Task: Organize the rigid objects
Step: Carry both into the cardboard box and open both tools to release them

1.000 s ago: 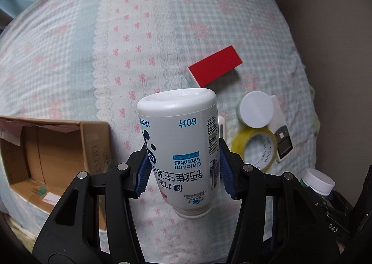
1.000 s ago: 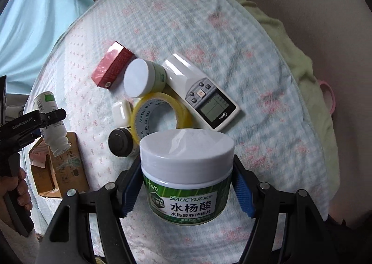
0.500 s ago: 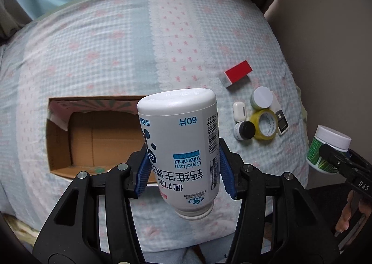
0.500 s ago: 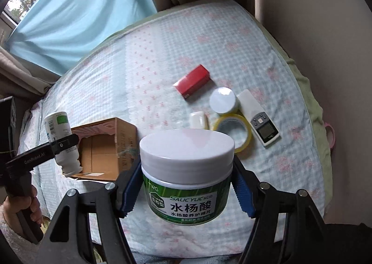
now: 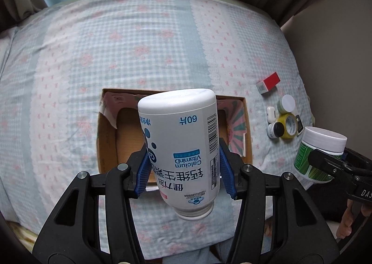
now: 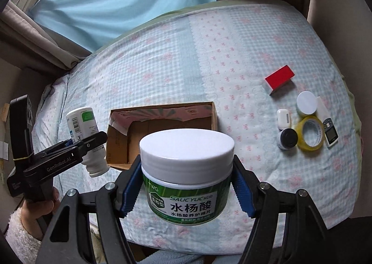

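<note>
Nearby, beside the cardboard box (image 6: 162,124) — red box (image 6: 279,77), tape roll (image 6: 310,132).

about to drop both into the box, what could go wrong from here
1. The calcium bottle hangs cap-down in the left gripper, pinched at its lower half; released from this height it may tip or bounce out of the cardboard box.
2. The right gripper holds the salicylic acid jar close beside the left one; both heading for one opening could collide.
3. The box's torn flap could catch an item.
</note>
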